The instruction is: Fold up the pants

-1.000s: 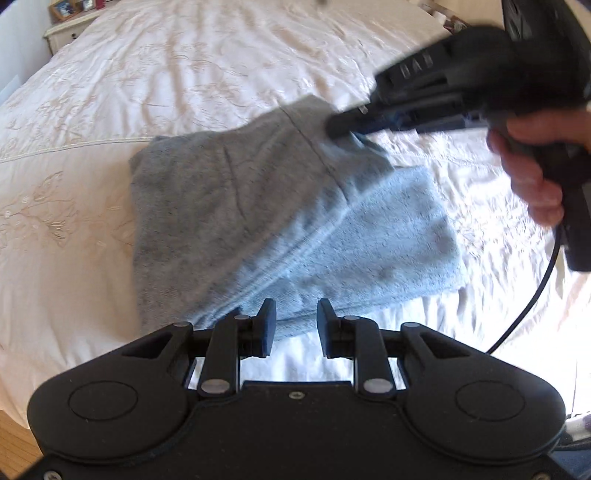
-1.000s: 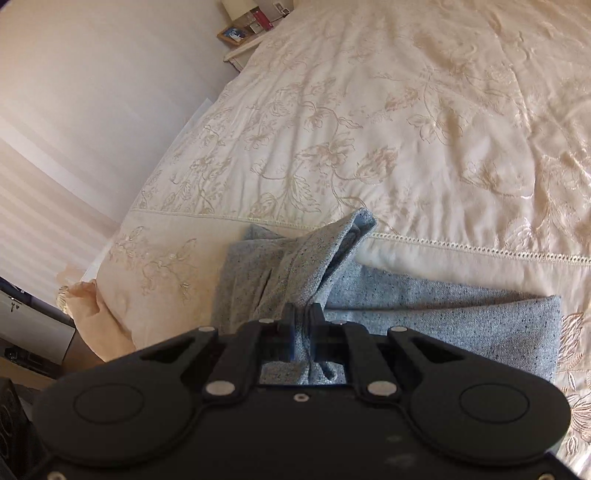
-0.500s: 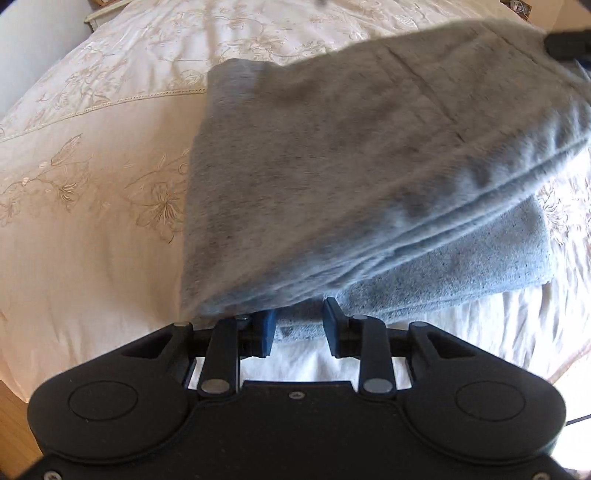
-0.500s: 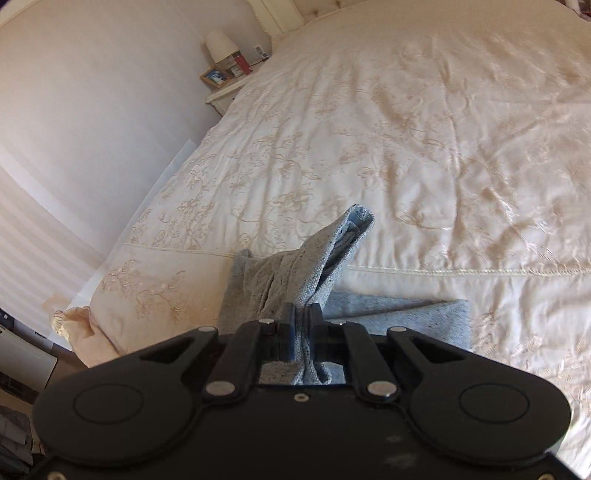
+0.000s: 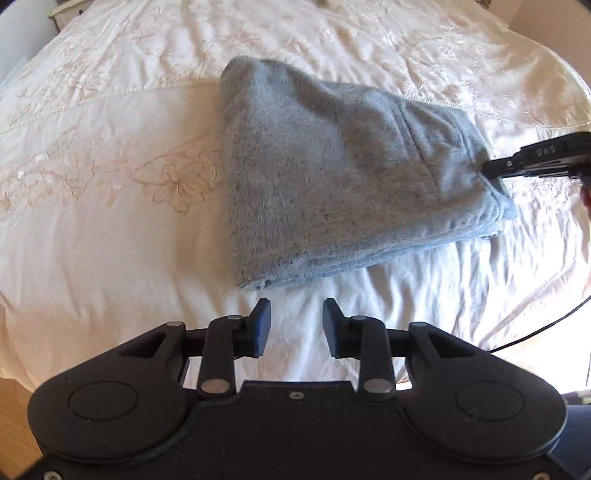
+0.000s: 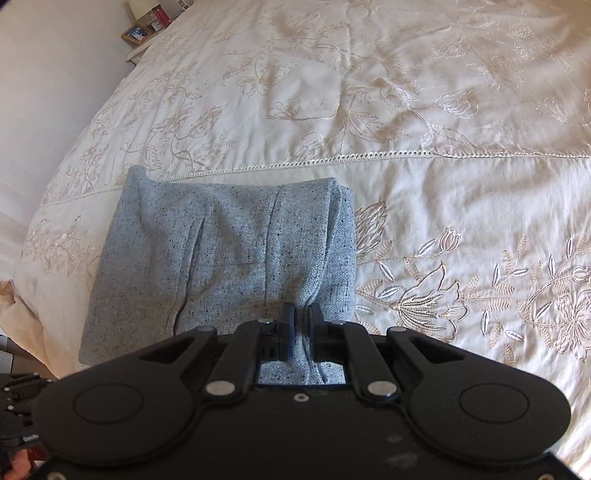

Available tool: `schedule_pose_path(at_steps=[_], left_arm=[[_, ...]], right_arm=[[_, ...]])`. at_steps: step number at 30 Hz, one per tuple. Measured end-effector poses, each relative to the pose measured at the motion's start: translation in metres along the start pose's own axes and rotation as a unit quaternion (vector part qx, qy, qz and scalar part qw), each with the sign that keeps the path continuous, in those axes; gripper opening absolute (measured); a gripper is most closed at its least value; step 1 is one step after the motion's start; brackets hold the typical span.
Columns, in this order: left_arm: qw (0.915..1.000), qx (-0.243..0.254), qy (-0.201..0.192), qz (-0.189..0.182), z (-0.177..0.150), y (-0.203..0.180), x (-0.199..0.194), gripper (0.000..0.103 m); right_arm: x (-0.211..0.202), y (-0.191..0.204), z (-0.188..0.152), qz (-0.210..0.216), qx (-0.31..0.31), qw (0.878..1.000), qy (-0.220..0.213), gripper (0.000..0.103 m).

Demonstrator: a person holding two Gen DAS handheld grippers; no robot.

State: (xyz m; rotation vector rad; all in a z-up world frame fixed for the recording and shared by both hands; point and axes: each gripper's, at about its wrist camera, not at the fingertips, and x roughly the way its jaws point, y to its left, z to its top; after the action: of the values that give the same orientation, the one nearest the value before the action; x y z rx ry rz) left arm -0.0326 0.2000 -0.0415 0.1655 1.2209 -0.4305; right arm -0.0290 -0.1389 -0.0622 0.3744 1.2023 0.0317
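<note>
Item 1: grey flecked knit pants (image 5: 332, 177) (image 6: 221, 266), folded into a compact stack of several layers. They lie flat on the bedspread near its front edge, just on the near side of the openwork seam that runs across it. A pocket seam shows on the top layer. The layered edges face the left wrist camera, and a rounded fold closes the far side in the right wrist view.

Item 2: right gripper (image 6: 301, 325) (image 5: 491, 171), black, 2-fingered. Its fingers are closed nearly together with a pinch of the top layer of the pants caught between them. In the left wrist view its tip meets the right-hand end of the stack, and a sliver of the holding hand shows at the frame edge.

Item 3: left gripper (image 5: 297, 326), black with blue pads. Its fingers stand apart with a clear gap and hold nothing. It sits just short of the near edge of the stack, over bare bedspread, not touching the cloth.

Item 4: cream satin bedspread with embroidered flowers (image 5: 110, 184) (image 6: 443, 110), slightly creased beside the pants.

Item 5: bedside table (image 6: 138, 48) at the far left corner of the bed, carrying a small framed picture (image 6: 135, 34).

Item 6: thin black cable (image 5: 546, 325), curving off the right edge of the bedspread.
</note>
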Motion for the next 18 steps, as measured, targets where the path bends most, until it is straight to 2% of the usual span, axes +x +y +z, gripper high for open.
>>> schedule_pose_path(at_steps=[4,7,10,13,15,16,18], left_arm=[[0.9987,-0.024,-0.041,0.018,0.028,-0.004,-0.014,0.053],[0.9954,-0.06,-0.063,0.039,0.061,-0.004,0.0,0.057],[0.9943,-0.064,-0.065,0.054,0.085,-0.008,0.028,0.057],[0.9938,-0.068,-0.025,0.084,0.1,-0.007,0.063,0.057],[0.9898,-0.091,0.039,0.103,0.095,0.003,0.09,0.059],[0.9882,-0.106,0.052,0.097,0.093,0.009,0.097,0.061],[0.9838,-0.152,0.055,0.078,0.085,0.024,0.099,0.064]], right_arm=[[0.002,0.005,0.0,-0.011,-0.01,1.0,-0.002,0.009],[-0.001,0.009,0.001,-0.016,-0.017,1.0,-0.005,0.009],[-0.002,0.01,0.001,-0.018,-0.023,1.0,-0.004,0.009],[-0.001,0.01,0.002,-0.023,-0.024,0.999,-0.002,0.01],[-0.001,0.012,0.003,-0.033,-0.022,0.999,0.001,0.012],[-0.002,0.013,0.005,-0.043,-0.021,0.999,0.001,0.013],[-0.008,0.018,0.009,-0.074,-0.02,0.997,-0.009,0.015]])
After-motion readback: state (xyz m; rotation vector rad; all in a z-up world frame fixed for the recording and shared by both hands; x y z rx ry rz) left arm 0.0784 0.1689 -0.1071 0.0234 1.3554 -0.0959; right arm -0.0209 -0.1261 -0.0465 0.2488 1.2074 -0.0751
